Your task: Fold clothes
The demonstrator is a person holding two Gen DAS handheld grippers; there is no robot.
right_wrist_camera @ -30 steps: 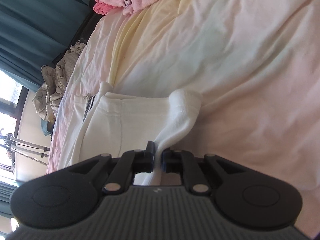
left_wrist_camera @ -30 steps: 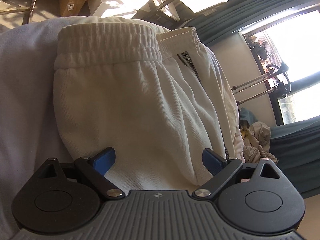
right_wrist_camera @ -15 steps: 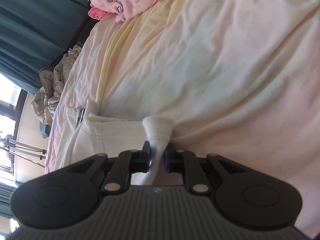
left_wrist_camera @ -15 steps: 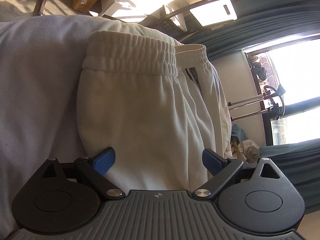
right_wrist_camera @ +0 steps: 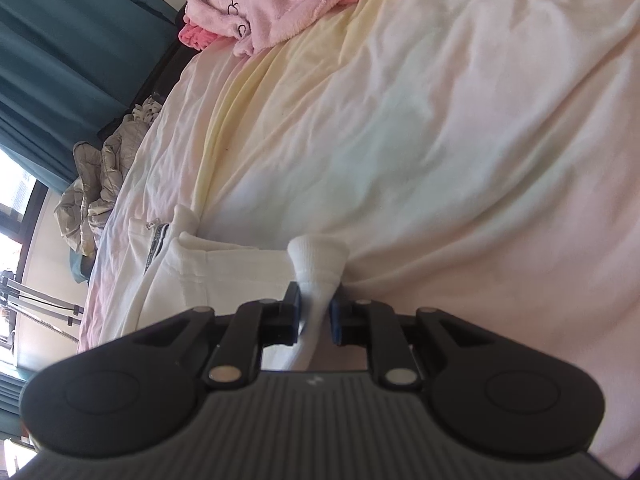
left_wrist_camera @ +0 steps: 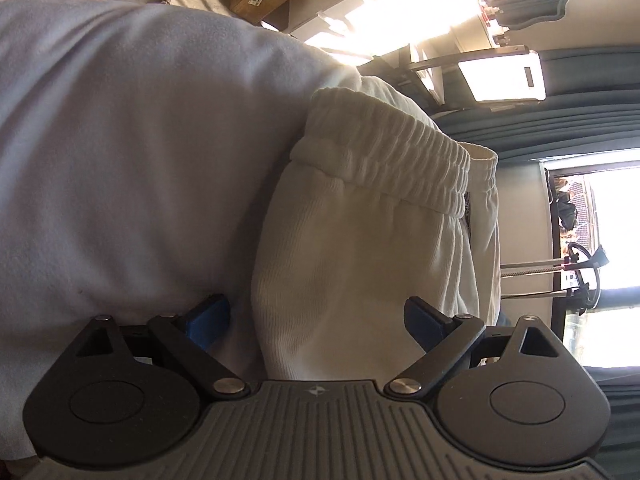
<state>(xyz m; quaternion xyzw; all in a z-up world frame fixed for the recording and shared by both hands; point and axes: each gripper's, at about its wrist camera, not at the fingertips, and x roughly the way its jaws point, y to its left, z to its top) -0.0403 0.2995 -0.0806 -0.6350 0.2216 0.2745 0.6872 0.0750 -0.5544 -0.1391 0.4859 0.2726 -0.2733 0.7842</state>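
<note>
While the right gripper point(right_wrist_camera: 315, 314) has just been opening, its pads barely pinching the cream trousers' point(left_wrist_camera: 360, 240) cuff point(right_wrist_camera: 318, 258), the left gripper point(left_wrist_camera: 316, 320) waits wide open; release on the bed point(right_wrist_camera: 440, 140) seems near.

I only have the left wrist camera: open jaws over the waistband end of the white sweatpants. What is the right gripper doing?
Observer: The right gripper has a ribbed cuff of the sweatpants between its pads, and its jaws have just been opening.
Operator: Where does that cuff sit against the rest of the garment?
Observer: It bunches up at the fingertips, right beside the folded leg on the bed sheet.
Operator: Is anything else on the bed over there?
Observer: A pink robe lies at the far end of the sheet, well apart from the sweatpants.
</note>
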